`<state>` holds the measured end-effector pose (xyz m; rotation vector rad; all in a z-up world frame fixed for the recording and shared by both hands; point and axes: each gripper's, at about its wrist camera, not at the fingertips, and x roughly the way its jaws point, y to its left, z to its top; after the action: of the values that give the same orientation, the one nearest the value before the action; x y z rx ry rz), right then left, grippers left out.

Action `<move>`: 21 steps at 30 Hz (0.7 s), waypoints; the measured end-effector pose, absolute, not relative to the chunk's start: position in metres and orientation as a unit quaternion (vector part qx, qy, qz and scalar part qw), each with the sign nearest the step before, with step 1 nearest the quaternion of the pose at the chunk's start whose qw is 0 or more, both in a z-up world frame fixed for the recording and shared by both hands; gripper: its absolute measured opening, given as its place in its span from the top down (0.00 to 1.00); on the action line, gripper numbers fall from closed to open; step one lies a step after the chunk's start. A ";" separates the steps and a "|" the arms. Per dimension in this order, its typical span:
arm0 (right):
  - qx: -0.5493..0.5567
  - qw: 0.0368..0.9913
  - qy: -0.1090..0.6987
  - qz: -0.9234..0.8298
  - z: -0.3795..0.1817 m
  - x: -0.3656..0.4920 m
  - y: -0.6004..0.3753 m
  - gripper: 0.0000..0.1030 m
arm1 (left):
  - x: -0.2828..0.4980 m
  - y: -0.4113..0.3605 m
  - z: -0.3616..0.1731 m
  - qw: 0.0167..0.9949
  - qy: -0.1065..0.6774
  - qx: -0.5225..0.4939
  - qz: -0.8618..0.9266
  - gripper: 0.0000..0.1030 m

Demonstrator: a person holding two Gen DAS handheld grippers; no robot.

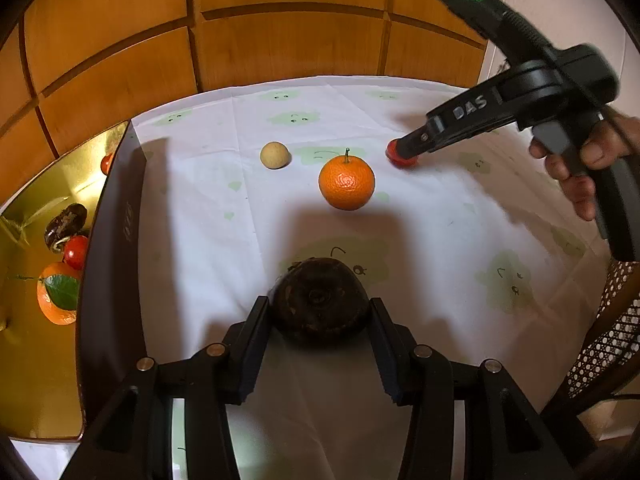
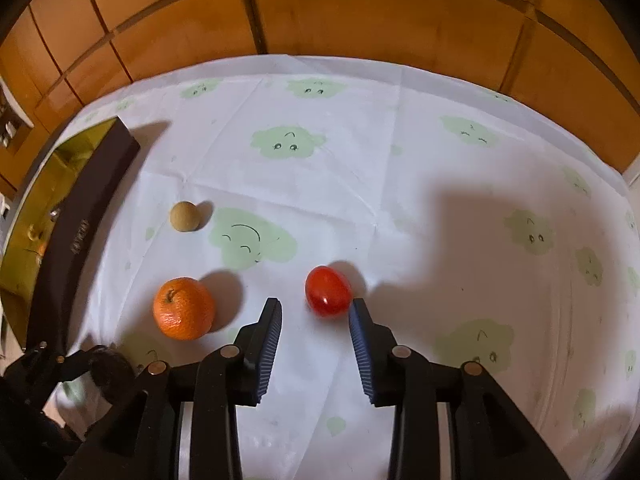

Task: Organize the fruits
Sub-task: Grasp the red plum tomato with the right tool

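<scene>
My left gripper (image 1: 320, 312) has its jaws around a dark brown round fruit (image 1: 320, 300) on the tablecloth; the fingers sit at its sides. An orange mandarin (image 1: 346, 184) and a small beige ball-like fruit (image 1: 274, 155) lie further ahead. My right gripper (image 2: 316, 312) is open, with a red cherry tomato (image 2: 327, 290) just at its fingertips, near the right finger. The mandarin (image 2: 184, 308) and the beige fruit (image 2: 185, 216) lie to its left. The right gripper also shows in the left wrist view (image 1: 404, 152), over the tomato (image 1: 400, 156).
A gold-lined box with a dark rim (image 1: 116, 216) stands at the left; it holds a mandarin with a leaf (image 1: 58, 298), a red tomato (image 1: 76, 252) and a dark fruit (image 1: 66, 220). Wooden panels stand behind the table. A cane chair (image 1: 608, 328) is at the right.
</scene>
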<state>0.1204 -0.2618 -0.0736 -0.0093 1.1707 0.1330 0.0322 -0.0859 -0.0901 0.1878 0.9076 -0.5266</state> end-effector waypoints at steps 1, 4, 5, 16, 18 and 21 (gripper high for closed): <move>-0.012 0.832 0.552 0.058 -0.075 0.122 -0.261 0.66 | 0.032 -0.085 -0.090 0.861 0.432 0.088 -0.251 0.53; -0.018 0.831 0.553 0.056 -0.081 0.128 -0.259 0.66 | 0.032 -0.084 -0.090 0.862 0.431 0.085 -0.252 0.53; -0.019 0.831 0.553 0.057 -0.082 0.129 -0.259 0.66 | 0.033 -0.083 -0.090 0.862 0.431 0.084 -0.253 0.53; -0.052 0.824 0.561 0.060 -0.089 0.127 -0.248 0.75 | 0.030 -0.084 -0.090 0.863 0.431 0.085 -0.252 0.52; -0.033 0.822 0.566 0.060 -0.090 0.129 -0.251 0.75 | 0.030 -0.084 -0.089 0.862 0.432 0.083 -0.251 0.53; -0.014 0.819 0.570 0.060 -0.089 0.131 -0.255 0.75 | 0.030 -0.085 -0.089 0.862 0.431 0.089 -0.251 0.53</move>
<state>0.1309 -0.2553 -0.0891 -0.0303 1.2144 0.1277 0.0298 -0.0850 -0.0887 0.1860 0.9044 -0.5258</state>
